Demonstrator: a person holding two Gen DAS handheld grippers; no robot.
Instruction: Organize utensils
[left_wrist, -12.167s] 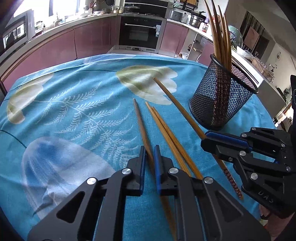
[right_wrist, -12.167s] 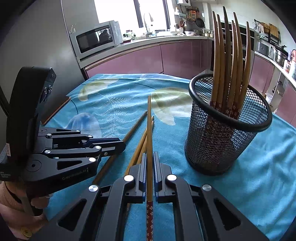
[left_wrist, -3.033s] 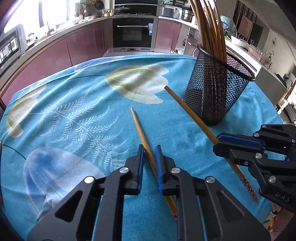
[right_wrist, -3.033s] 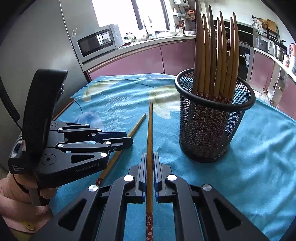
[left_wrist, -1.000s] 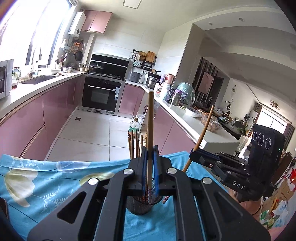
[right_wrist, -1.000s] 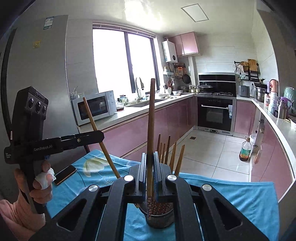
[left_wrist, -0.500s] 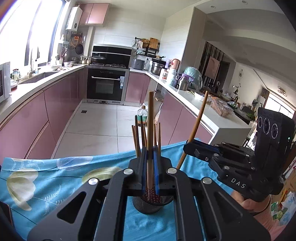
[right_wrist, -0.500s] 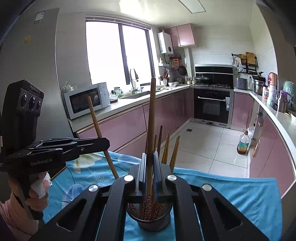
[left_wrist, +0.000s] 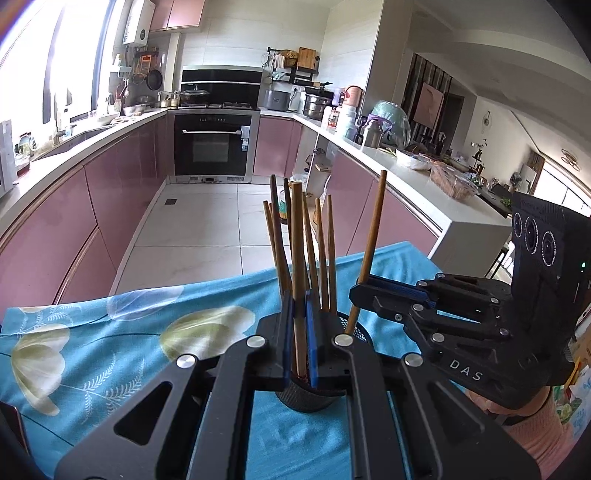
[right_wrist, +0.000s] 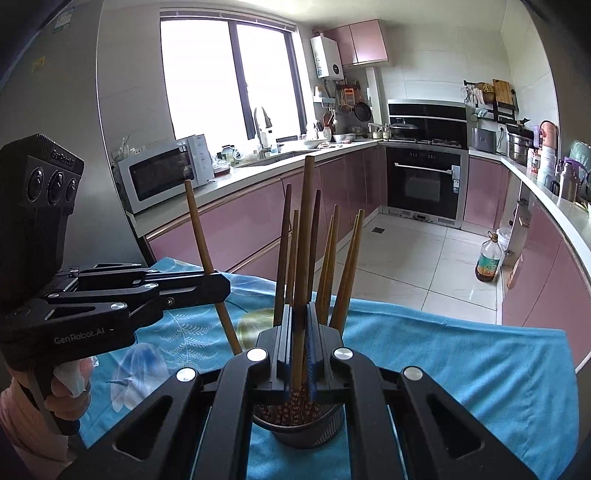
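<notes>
One chopstick is clamped upright in the left gripper. Another chopstick is clamped in the right gripper, above the mesh holder.

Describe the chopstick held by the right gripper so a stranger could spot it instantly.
On the blue floral tablecloth stands a black mesh holder bristling with wooden chopsticks. Beside it, the right gripper pinches one chopstick upright, its lower end at the holder's rim. Unlike the clustered ones, it leans apart to their right and rises highest.
</notes>
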